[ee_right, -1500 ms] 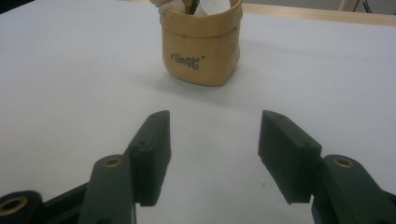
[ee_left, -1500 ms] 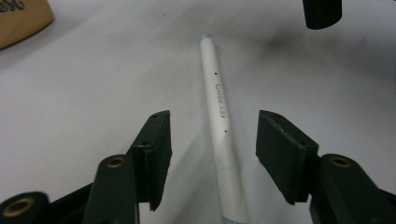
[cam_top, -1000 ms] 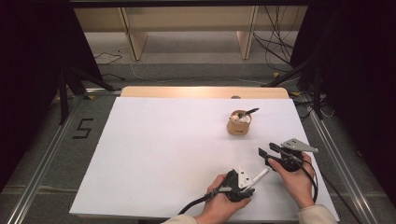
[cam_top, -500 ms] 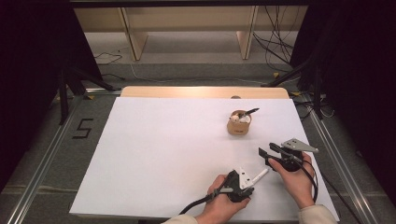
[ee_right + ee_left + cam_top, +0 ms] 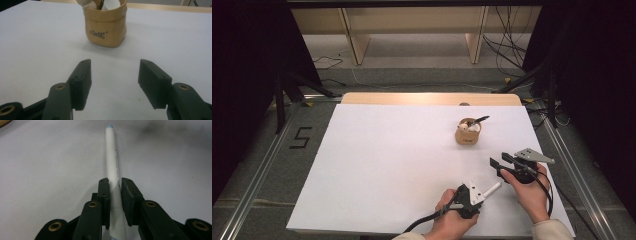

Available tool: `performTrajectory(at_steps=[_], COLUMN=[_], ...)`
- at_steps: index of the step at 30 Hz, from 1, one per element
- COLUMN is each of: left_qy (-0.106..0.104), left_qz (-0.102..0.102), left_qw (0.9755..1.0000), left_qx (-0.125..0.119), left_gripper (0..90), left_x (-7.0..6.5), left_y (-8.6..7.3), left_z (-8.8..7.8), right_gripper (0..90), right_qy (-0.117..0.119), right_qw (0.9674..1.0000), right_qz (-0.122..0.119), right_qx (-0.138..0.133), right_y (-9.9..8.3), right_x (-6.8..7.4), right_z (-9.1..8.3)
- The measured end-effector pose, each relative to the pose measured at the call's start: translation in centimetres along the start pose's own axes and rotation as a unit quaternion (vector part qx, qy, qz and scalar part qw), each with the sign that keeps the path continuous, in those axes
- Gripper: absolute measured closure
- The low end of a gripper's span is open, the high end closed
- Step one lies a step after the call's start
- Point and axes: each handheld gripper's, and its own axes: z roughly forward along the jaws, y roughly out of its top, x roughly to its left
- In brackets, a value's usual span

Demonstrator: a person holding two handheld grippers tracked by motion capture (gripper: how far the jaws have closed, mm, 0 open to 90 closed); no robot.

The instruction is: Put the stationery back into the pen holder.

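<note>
A white pen [image 5: 112,157] lies on the white table sheet [image 5: 387,165] and points away from my left gripper [image 5: 115,182]. Its jaws have just been closing, and both pads now press on the pen's barrel. In the high view that left gripper [image 5: 473,194] sits near the front edge with the pen [image 5: 490,190] sticking out to the right. My right gripper [image 5: 498,164] hovers open just to the right, with nothing between its jaws. In the right gripper view, my right gripper [image 5: 115,72] faces a tan pen holder [image 5: 105,27].
The tan holder [image 5: 467,133] stands at the right rear of the sheet with a dark pen and pale items in it. A wooden table edge [image 5: 432,99] runs behind the sheet. Dark stands and cables flank the table.
Both hands keep their places. The left gripper's jaws look a little narrower around the white pen.
</note>
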Motion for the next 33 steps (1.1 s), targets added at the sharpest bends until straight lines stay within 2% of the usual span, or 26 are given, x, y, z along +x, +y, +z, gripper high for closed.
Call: performTrajectory(at_steps=[9, 15, 25, 33], left_qy=[-0.008, -0.014, -0.008, 0.003], left_qz=[-0.01, -0.006, -0.013, -0.018], left_qw=[0.9999, 0.9998, 0.9997, 0.999], left_qx=[-0.008, -0.01, -0.018, -0.041], left_gripper=[78.7, 78.8, 78.8, 78.8], left_x=[0.3, 0.6, 1.3, 2.2], left_y=[-0.2, -0.2, -0.2, 0.1], left_z=[-0.1, -0.2, -0.6, -1.4], right_gripper=[44.4, 44.4, 44.2, 39.1], right_qy=[-0.003, -0.003, -0.002, 0.016], right_qw=[1.0, 1.0, 0.9999, 0.9993], right_qz=[0.001, 0.004, 0.006, 0.028], right_qx=[-0.004, -0.008, -0.011, -0.018], right_y=[0.1, 0.1, 0.2, 0.3], right_x=[-0.1, -0.1, 0.0, 0.3], right_z=[-0.1, -0.3, -0.3, -0.4])
